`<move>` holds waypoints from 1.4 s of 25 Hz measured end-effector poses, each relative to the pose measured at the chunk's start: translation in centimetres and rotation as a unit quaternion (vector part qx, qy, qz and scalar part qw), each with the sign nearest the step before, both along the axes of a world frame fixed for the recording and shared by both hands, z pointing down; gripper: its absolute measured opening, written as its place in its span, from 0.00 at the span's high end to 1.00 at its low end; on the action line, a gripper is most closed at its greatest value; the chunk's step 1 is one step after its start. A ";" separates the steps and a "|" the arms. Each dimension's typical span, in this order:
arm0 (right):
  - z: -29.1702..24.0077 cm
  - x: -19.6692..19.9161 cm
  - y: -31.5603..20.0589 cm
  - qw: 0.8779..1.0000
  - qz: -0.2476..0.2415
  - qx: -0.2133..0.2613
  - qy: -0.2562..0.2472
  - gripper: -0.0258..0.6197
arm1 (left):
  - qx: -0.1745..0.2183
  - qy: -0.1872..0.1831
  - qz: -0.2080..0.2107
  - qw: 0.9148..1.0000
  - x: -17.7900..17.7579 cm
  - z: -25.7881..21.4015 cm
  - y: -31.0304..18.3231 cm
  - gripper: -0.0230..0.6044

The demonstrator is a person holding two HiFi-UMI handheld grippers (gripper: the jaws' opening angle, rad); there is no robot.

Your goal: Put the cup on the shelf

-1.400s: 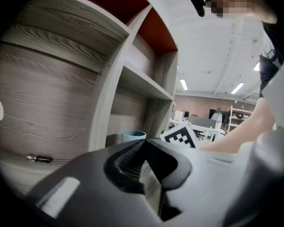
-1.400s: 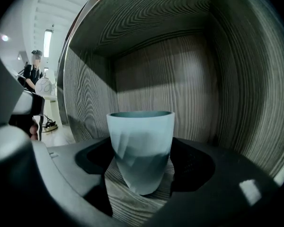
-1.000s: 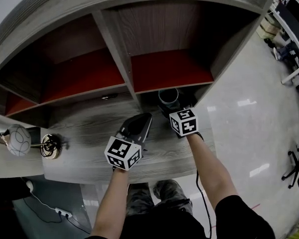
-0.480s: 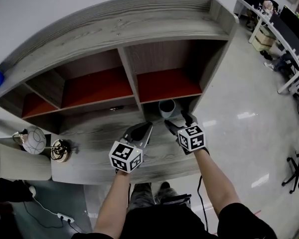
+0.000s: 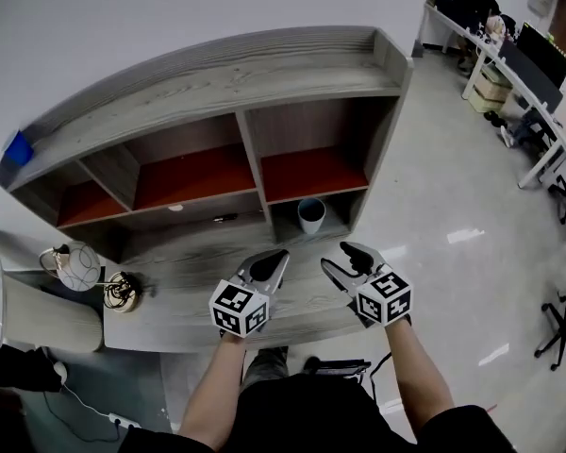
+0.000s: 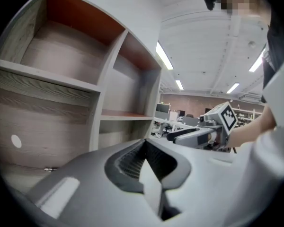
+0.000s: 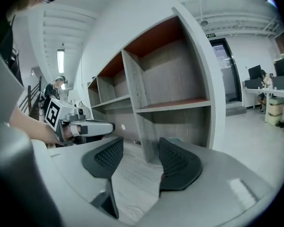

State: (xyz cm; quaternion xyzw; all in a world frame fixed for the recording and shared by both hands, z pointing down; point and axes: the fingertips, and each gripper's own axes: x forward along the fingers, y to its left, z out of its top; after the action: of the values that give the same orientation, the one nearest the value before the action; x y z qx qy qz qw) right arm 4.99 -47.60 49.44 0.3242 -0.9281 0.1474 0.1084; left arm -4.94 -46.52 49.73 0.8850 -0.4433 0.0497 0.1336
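Observation:
A pale blue-grey cup (image 5: 311, 213) stands upright in the lower right compartment of the grey wooden shelf unit (image 5: 241, 64). No gripper touches it. My right gripper (image 5: 338, 256) hovers over the low front ledge, a short way in front of the cup. Its jaws are closing and nothing lies between the ribbed pads (image 7: 177, 162). In the right gripper view only a sliver of the cup (image 7: 173, 140) shows behind the right pad. My left gripper (image 5: 276, 258) is beside it to the left, shut and empty (image 6: 144, 148).
A round white lamp (image 5: 75, 264) and a brass ornament (image 5: 121, 291) stand at the ledge's left end. A small dark item (image 5: 224, 218) lies in the lower middle compartment. A blue object (image 5: 17, 147) sits on the shelf top. Office desks with monitors (image 5: 538, 59) stand at the far right.
Both grippers have drawn back from the shelf toward me. The cup stays in the lower right compartment, free of the right gripper. The right jaws have narrowed.

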 end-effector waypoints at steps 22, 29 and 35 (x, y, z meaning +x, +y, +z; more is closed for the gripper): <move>-2.0 4.3 9.3 0.997 0.078 0.007 0.011 0.94 | 0.005 0.066 0.076 0.995 2.6 -2.1 10.9 0.96; -3.3 2.3 11.7 0.996 0.083 0.020 0.017 0.94 | 0.001 0.031 0.070 0.997 1.4 -2.4 12.3 0.96; -3.8 -0.3 14.6 0.995 0.094 0.019 0.013 0.94 | 0.006 0.038 0.062 0.997 -1.4 -3.5 15.1 0.96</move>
State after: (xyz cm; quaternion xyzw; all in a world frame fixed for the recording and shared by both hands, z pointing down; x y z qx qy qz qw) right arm 4.68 -32.96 45.68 0.4138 -0.8948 0.1347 0.0996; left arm -6.31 -31.45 46.28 0.9130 -0.3820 0.0216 0.1417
